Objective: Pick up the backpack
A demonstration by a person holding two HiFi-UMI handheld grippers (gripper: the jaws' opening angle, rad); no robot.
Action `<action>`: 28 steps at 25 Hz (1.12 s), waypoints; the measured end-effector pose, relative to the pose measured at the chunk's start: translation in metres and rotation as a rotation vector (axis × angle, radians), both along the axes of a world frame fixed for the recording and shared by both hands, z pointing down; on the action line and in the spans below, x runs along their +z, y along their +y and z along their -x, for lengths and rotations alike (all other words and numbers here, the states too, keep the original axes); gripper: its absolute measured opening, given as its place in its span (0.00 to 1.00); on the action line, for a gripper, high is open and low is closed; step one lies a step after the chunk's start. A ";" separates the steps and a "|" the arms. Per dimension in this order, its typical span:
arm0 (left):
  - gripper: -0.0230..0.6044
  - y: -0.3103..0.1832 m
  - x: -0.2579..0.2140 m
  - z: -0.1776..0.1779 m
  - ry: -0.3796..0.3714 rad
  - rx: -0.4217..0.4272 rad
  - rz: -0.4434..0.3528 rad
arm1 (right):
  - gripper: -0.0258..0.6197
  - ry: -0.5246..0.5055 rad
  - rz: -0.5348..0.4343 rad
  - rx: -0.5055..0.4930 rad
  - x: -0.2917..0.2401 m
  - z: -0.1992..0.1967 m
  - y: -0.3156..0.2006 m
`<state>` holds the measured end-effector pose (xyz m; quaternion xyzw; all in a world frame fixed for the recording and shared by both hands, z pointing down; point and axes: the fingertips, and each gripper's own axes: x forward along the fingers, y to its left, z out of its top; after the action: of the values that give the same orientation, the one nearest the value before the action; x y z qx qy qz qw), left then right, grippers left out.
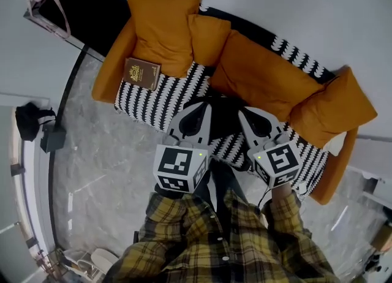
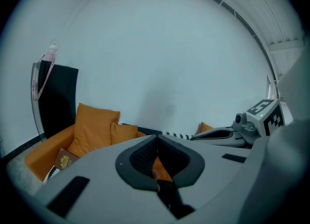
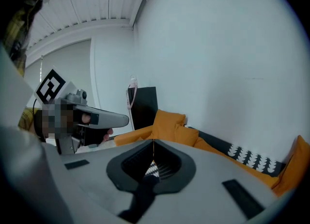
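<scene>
**Both grippers shut and empty, aimed at dark bag on sofa – grab not started**

Nearest: plaid sleeves (image 1: 202, 239), the person stands right at the sofa edge. Left gripper (image 2: 156, 140): jaws together, tips meet, nothing clamped; only orange cushion and a dark sliver show through the gap behind the tips. Right gripper (image 3: 153, 143): same, jaws closed on nothing, patterned cover visible through the gap. The two are held side by side, angled downward, probably to take the bag from both sides. Jaws would need to open first.

Backpack (image 1: 222, 116): my read is the dark mass on the seat between and under the two gripper noses. It is mostly hidden, and I can't make out the shape or straps. Task looks to be at approach stage.

Surface: sofa (image 1: 171, 95) with a black-and-white patterned cover and soft orange cushions (image 1: 162, 24) along the back and ends. Brown book (image 1: 142, 73) lies on the seat, well to the left of the bag.

Room: grey marbled floor (image 1: 104, 171). Small black pouch (image 1: 29, 121) by the left edge. Black panel (image 1: 92, 0) past the sofa's end with a pink strap (image 1: 49, 9) hung on it. Plain pale wall (image 1: 275, 0) behind.
</scene>
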<state>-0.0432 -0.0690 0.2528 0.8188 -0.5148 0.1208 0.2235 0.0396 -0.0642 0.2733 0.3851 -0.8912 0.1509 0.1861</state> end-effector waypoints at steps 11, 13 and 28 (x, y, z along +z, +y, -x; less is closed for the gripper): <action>0.07 -0.006 0.085 0.013 -0.024 -0.010 0.088 | 0.07 0.036 0.080 -0.003 0.073 -0.006 -0.009; 0.07 -0.006 0.100 0.015 -0.026 -0.020 0.100 | 0.07 0.041 0.090 -0.004 0.086 -0.007 -0.011; 0.07 0.018 0.206 0.021 -0.018 -0.011 0.219 | 0.07 0.149 0.151 -0.054 0.193 -0.012 0.003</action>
<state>-0.0639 -0.0508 0.4588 0.7855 -0.5050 0.1827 0.3075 0.0514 -0.0612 0.4660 0.3559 -0.8712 0.1835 0.2842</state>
